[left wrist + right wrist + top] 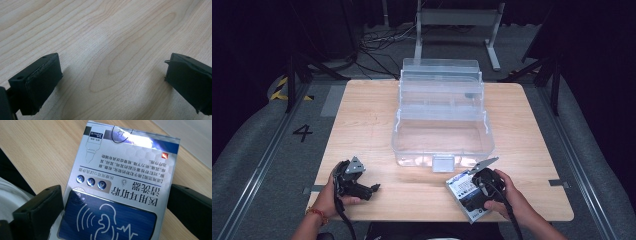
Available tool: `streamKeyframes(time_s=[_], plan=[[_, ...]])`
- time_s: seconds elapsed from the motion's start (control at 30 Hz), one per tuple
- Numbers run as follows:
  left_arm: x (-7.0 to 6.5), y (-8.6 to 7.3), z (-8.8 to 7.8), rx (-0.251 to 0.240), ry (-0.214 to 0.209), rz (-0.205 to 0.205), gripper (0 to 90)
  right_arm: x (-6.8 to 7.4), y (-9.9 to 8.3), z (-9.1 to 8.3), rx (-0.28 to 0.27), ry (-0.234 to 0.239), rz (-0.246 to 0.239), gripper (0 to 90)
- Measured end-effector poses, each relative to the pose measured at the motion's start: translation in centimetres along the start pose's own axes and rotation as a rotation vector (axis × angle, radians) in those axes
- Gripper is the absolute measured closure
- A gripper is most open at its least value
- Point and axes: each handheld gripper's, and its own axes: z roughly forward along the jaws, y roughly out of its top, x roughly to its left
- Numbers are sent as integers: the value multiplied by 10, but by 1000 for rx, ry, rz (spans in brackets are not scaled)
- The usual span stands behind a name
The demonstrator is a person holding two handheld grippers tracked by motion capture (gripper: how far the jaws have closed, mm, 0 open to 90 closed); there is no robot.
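Note:
A silver and blue carton [460,186] with an ear drawing and printed text lies flat near the table's front right edge. My right gripper [474,192] sits over it. In the right gripper view the carton [125,170] lies between the two black jaws of that gripper [115,202], which stand just beside its long edges without squeezing it, so the gripper is open. My left gripper [371,189] rests at the front left of the table. Its jaws [112,82] are wide apart over bare wood and hold nothing.
A clear plastic organiser box [442,120] stands open in the middle of the wooden table [362,110], its tiered trays stepped toward the back and its latch facing me. Bare tabletop lies left and right of it. Dark stands and cables are on the floor beyond.

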Motion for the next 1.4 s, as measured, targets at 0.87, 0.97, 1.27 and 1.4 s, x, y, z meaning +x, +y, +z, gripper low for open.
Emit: streamKeyframes(time_s=[0.87, 0.97, 1.27, 1.4], plan=[[0, 0, 0, 0, 0, 3, 4, 28, 12, 18, 145, -65, -117, 0], [0, 0, 0, 1, -1, 3, 5, 22, 12, 23, 153, -35, -108, 2], [0, 0, 0, 0, -2, 4, 4, 12, 5, 24, 168, -28, -229, 39], [1, 0, 0, 0, -3, 6, 5, 4, 0, 20, 163, -22, -256, 44]])
